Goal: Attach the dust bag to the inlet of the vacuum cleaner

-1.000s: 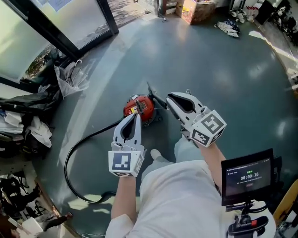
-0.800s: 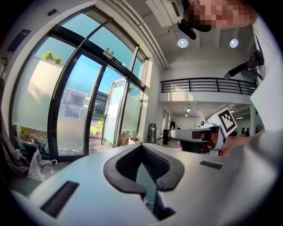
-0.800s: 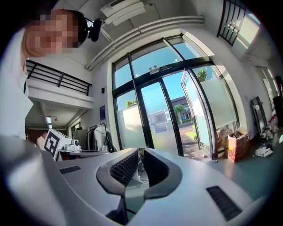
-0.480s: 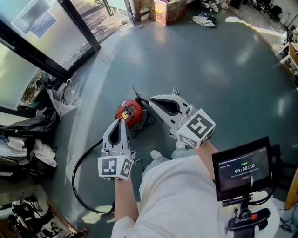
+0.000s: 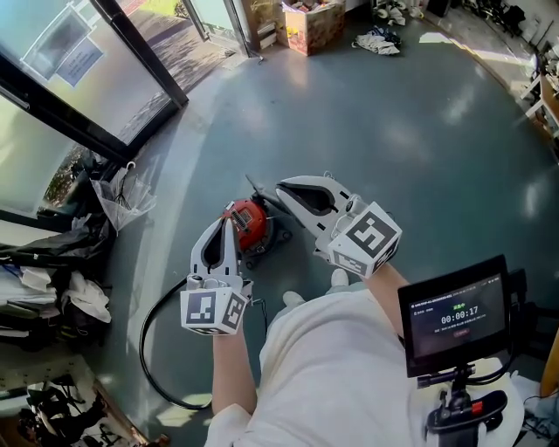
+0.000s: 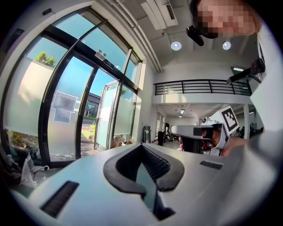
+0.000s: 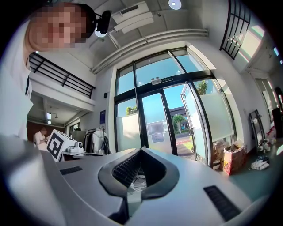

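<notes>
The left tool (image 5: 229, 222) is fully closed, its tips together with nothing between them; the left gripper view shows the same, the left tool (image 6: 141, 145) pointing roughly level at tall glass doors (image 6: 75, 110). The right tool (image 5: 281, 187) has just been closing its jaws and is now closed too, and the right gripper view shows no thing caught in the right tool (image 7: 141, 149). Both are held up in front of the person, well above the floor (image 5: 393, 131), and near each other. The right tool's cube (image 6: 230, 119) shows off to the side in the left gripper view, and the left tool's cube (image 7: 56, 145) in the right gripper view.

In the head view, the red vacuum (image 5: 248, 222) sits on the floor beneath and between the two tools, and the left tool's tip overlaps it in the picture. A black hose (image 5: 148, 340) curves away from it toward the person's left. The person's shoes (image 5: 293, 298) stand just behind the vacuum.

Further out, a crumpled plastic bag (image 5: 127, 197) lies by the glass at the left, a box (image 5: 310, 16) stands near the doors at the top, and a small screen (image 5: 454, 319) is mounted at the lower right.
</notes>
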